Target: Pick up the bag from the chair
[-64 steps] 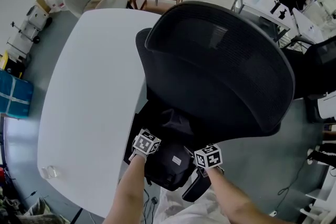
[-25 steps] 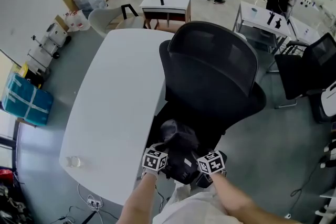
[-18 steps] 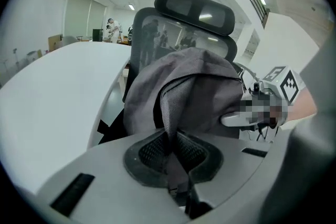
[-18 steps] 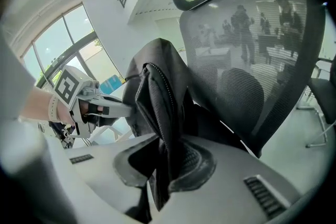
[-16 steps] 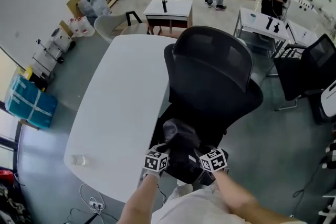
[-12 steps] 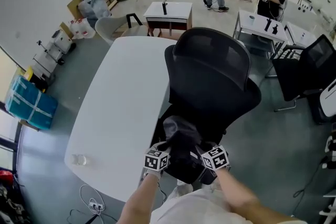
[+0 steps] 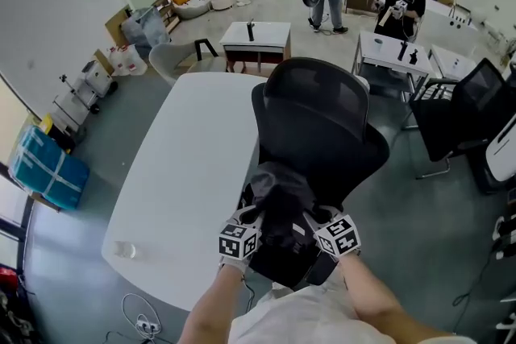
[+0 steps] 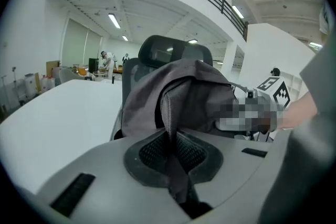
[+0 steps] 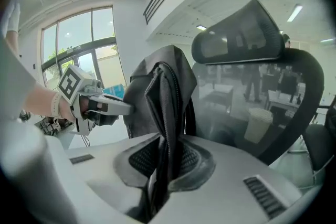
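Note:
A dark grey fabric bag (image 7: 280, 221) hangs in the air in front of the black mesh office chair (image 7: 318, 118), lifted off its seat. My left gripper (image 7: 247, 228) is shut on a fold of the bag's left side, and that cloth (image 8: 173, 128) runs down between its pads. On the bag's right side my right gripper (image 7: 322, 227) is shut, with the bag's edge and zipper (image 9: 167, 123) pinched in it. The two grippers face each other across the bag. The left gripper (image 9: 123, 107) shows in the right gripper view.
A long white table (image 7: 181, 173) lies left of the chair, with a small clear thing (image 7: 122, 250) near its front corner. Behind stand small desks (image 7: 251, 35), a second black chair (image 7: 463, 105) at right, several people at the back, and a blue bag (image 7: 40, 165) on the floor at left.
The bag has come up off the chair seat, held by both grippers, and now hangs higher and nearer to me. My head has risen, so the chair looks smaller.

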### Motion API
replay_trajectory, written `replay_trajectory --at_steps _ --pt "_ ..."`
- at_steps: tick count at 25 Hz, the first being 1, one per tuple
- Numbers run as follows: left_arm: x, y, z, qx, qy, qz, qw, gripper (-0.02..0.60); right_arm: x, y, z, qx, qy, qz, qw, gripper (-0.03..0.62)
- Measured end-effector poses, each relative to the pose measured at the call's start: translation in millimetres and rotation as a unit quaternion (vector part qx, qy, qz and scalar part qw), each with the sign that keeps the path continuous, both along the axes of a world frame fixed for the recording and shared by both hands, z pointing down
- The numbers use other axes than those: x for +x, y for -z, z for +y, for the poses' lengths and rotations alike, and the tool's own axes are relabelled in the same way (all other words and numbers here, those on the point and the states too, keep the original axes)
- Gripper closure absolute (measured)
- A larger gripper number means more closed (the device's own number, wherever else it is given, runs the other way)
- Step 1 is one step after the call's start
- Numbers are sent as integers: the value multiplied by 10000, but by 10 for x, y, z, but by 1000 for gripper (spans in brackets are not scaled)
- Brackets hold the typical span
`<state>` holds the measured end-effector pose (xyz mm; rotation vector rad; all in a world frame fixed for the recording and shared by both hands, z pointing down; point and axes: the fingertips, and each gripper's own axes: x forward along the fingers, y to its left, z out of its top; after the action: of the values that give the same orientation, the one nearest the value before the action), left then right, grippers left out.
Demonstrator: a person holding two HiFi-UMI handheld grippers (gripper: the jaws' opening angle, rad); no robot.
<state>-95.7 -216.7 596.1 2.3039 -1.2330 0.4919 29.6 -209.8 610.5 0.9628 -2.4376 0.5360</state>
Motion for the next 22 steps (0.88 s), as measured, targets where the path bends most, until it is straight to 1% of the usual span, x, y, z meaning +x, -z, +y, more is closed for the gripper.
replay_trajectory --at_steps 6,10,13,17,22 --pt "101 658 -54 661 -13 149 9977 545 94 646 -91 697 114 -83 9975 551" --pt "167 1098 -49 1126 35 274 9932 545 163 1073 -119 1168 124 -189 9929 551" --pt "225 1375 -58 1431 25 302 9892 546 216 1330 -143 1428 96 -287 9893 551" --pt "259 1629 -68 1693 16 324 9850 546 247 1565 -147 1638 79 -408 9856 551" --pt "270 1829 -70 1864 14 395 9817 546 261 1780 -149 1827 61 -517 9818 551"
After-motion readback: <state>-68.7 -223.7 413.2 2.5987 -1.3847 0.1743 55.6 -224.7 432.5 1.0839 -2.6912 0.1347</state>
